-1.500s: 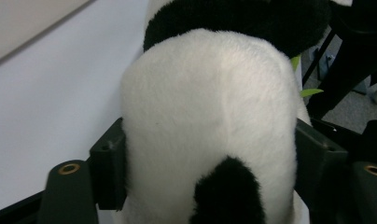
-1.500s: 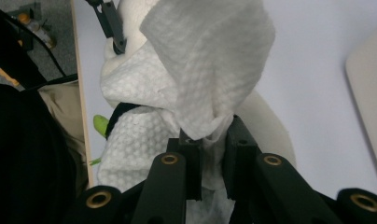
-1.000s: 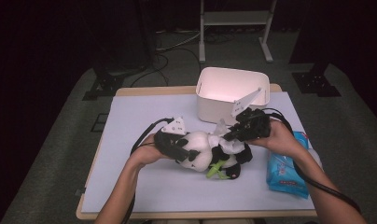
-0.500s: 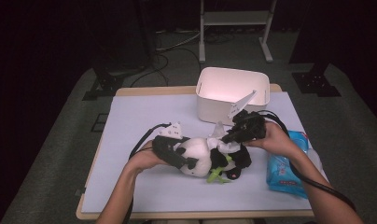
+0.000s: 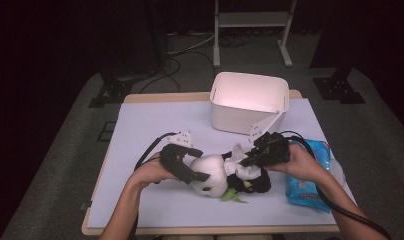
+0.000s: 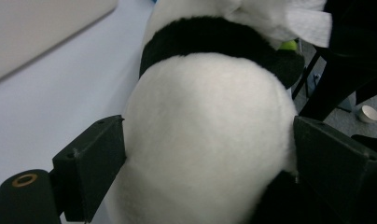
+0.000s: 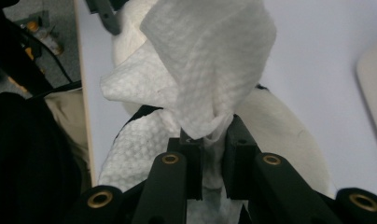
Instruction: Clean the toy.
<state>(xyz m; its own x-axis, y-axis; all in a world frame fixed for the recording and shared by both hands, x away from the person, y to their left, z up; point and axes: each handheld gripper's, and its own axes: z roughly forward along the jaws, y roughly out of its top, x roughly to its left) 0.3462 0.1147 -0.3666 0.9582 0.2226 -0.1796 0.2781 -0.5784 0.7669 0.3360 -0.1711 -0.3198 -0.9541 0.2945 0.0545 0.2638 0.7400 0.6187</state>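
Wiping of a black-and-white plush panda appears to be the step in hand; the panda lies on its side on the table, in front of the white bin, long axis running left to right between both hands. Left gripper jaws, just opened wide, flank the panda's white body, contact uncertain. Right gripper pinches a white wipe directly over the panda's head end, so it is nearer for wiping.

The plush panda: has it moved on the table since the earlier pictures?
Yes. The plush panda has sunk toward the near table edge, farther from the white bin, with the right gripper following it.
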